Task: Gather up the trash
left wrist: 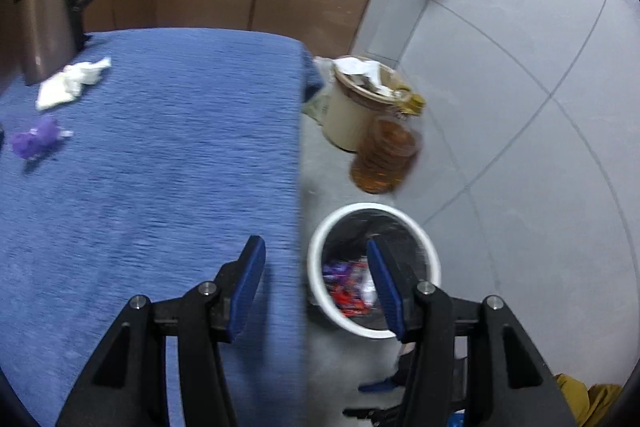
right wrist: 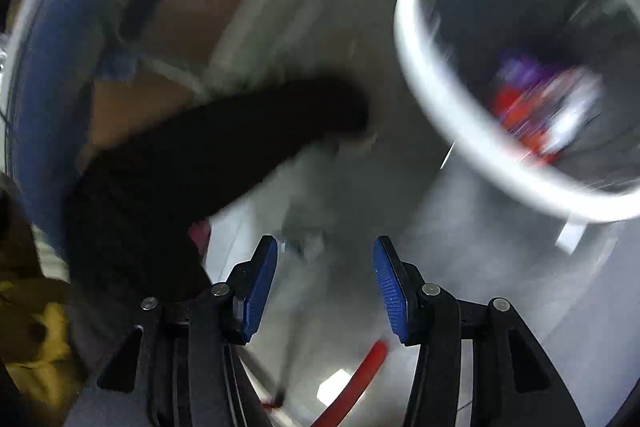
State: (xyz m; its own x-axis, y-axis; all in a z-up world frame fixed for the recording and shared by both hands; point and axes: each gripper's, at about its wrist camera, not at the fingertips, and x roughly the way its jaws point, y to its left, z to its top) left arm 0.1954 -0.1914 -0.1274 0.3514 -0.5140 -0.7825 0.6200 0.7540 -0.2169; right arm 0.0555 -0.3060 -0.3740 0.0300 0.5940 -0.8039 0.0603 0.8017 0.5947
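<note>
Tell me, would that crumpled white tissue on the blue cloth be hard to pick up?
Probably not. The white tissue looks crumpled and thin, so likely very light and floppy. Its raised folds should give something to pinch, though it may squash flat.

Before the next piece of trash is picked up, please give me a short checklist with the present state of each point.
1. Left tool empty and open: ok, nothing between its fingers.
2. Right tool empty and open: ok, though this view is blurred.
3. Trash left on the blue tablecloth: not ok, the white crumpled paper and the purple wrapper are still lying there.
4. White bin on the floor beside the table, mouth open: ok, wrappers lie inside.
5. Metal jug close behind the white paper: cannot tell if it touches.
</note>
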